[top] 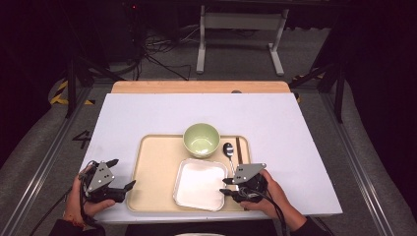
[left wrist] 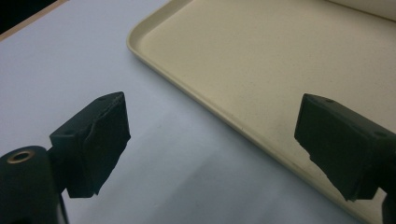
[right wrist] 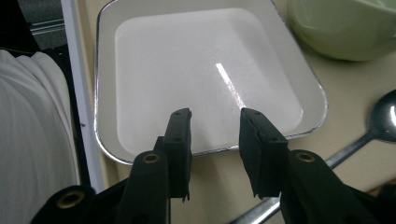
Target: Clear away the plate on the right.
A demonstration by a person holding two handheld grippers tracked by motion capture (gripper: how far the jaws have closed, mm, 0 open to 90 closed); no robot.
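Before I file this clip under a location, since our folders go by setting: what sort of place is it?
Most likely a lab or recording workspace, not a dining room: the white table stands among metal frame rails, loose cables lie on the floor behind, and the tray looks staged.

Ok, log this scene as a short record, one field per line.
tray: beige tray on the white table
dish: square white dish on the tray, empty
bowl: green bowl at the tray's far edge
spoon: metal spoon right of the dish
left gripper: open, at the tray's left rim, holding nothing
right gripper: open, jaws at the dish's rim, holding nothing
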